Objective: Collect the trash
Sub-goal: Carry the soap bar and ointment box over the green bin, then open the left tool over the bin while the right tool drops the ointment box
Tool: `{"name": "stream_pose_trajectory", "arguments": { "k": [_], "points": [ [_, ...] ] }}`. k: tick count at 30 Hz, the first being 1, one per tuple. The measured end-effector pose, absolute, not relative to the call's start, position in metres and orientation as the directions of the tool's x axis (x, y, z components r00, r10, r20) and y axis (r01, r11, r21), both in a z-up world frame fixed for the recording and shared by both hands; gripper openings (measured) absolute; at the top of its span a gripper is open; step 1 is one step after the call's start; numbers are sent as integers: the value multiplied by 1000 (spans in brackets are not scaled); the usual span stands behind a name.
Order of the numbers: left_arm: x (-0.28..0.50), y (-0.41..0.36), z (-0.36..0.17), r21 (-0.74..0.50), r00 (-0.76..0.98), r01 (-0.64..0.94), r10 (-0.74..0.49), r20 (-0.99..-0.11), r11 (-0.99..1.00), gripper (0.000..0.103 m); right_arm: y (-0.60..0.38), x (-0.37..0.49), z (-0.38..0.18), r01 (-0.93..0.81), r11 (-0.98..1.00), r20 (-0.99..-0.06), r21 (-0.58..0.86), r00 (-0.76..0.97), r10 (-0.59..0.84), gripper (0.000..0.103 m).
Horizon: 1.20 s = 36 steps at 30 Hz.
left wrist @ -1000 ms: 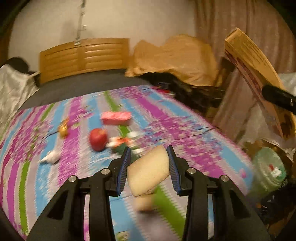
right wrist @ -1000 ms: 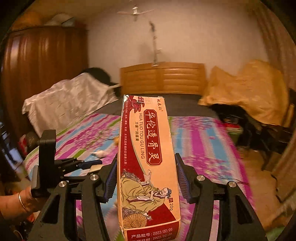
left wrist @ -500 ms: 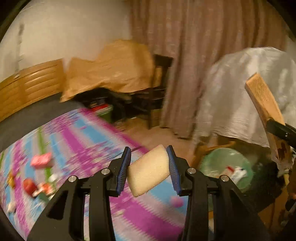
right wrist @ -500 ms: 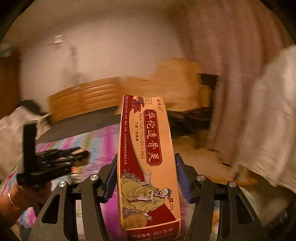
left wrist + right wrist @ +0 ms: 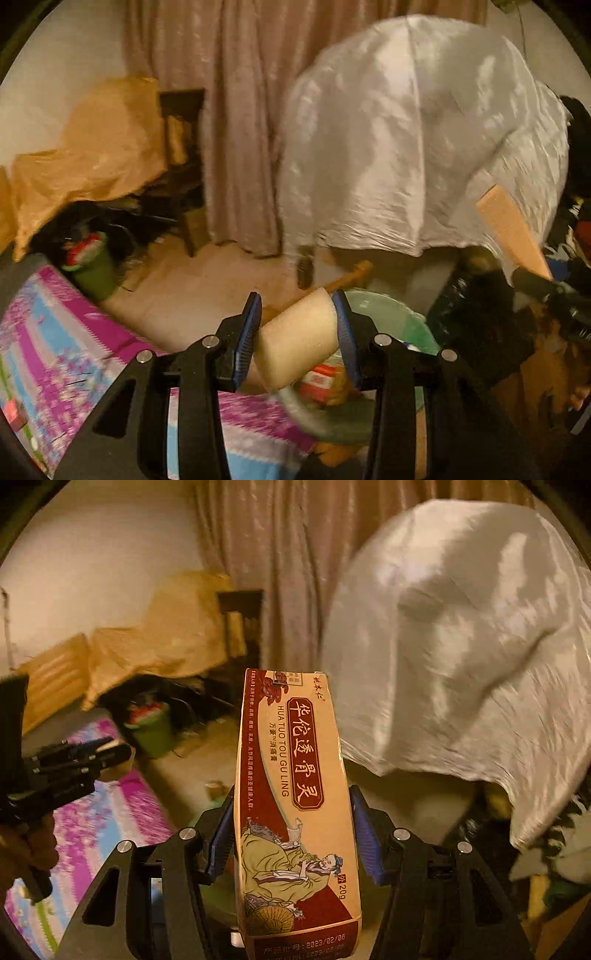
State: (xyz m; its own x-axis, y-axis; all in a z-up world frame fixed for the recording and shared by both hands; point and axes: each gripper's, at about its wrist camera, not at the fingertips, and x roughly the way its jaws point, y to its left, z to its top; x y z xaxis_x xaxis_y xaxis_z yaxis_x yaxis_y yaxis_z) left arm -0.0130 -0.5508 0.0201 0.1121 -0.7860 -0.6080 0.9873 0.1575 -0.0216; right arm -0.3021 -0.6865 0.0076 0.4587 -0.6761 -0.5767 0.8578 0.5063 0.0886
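Left gripper [image 5: 297, 332] clamps sponge [image 5: 295, 341] above bin [image 5: 384, 317]; right gripper [image 5: 291, 834] clamps box [image 5: 295, 812]. Risk: tall box tips past the rim, out of view here.

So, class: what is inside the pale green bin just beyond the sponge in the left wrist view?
Inside the pale green bin, a red-and-white packet and something yellowish show. The sponge and the hand-held gripper hide the rest.

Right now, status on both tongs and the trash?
Left tongs shut on foam block, above green bin. Right tongs shut on ointment box. Nothing blocking the bin.
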Motion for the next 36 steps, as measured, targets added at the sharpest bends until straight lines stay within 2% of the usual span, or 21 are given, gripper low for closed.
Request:
{"name": "stream_pose_trajectory", "arguments": {
  "k": [6,12,32,35,36],
  "points": [
    [-43,-590,-15,-12,67,995,-722,-689,103,38,-720,-281,-32,868,487,-655,99,425,-625,58],
    [-54,-596,-33,7,58,997,-699,-713,75,38,-732,-263,-53,866,491,-693,95,412,-592,58],
    [-46,-602,-36,23,80,996,-693,-717,91,39,-741,-235,-53,852,514,-699,101,428,-573,58],
    [-48,-605,-39,33,84,996,-687,-721,87,48,-746,-229,-59,844,529,-705,84,426,-567,60],
    [-47,-607,-43,40,94,995,-679,-728,95,66,-749,-226,-65,845,531,-716,71,414,-563,67]
  ]
}}
